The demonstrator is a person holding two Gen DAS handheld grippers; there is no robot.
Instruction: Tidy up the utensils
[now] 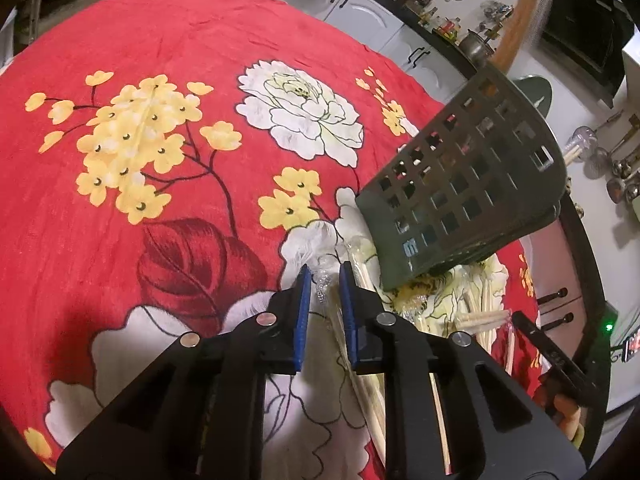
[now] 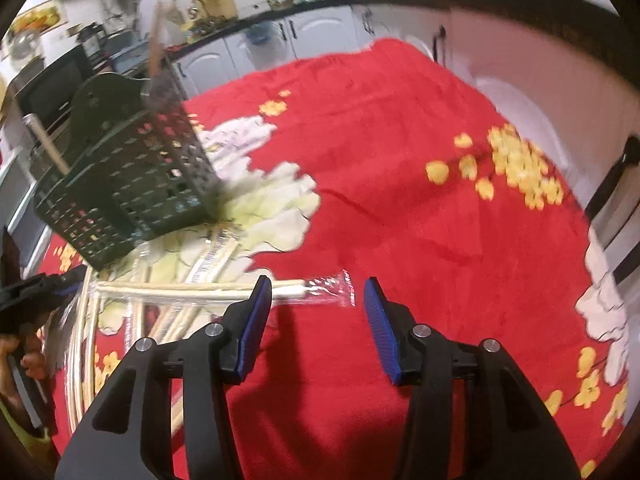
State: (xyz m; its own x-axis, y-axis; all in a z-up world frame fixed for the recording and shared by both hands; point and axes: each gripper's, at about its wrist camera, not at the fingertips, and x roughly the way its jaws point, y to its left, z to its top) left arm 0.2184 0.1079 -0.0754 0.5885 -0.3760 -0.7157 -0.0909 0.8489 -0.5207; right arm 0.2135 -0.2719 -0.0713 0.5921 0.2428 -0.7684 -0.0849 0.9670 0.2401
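The left gripper (image 1: 324,276) jaws are clenching a clear wrapper (image 1: 325,280), while the right gripper (image 2: 318,292) jaws are standing released over wrapped chopsticks (image 2: 240,286) beside open red cloth (image 2: 400,180).

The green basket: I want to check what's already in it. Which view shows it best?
The left wrist view: the green basket is sharp there, and light sticks poke past its far rim. In the right wrist view the basket is motion-blurred, though a wooden handle stands out of it.
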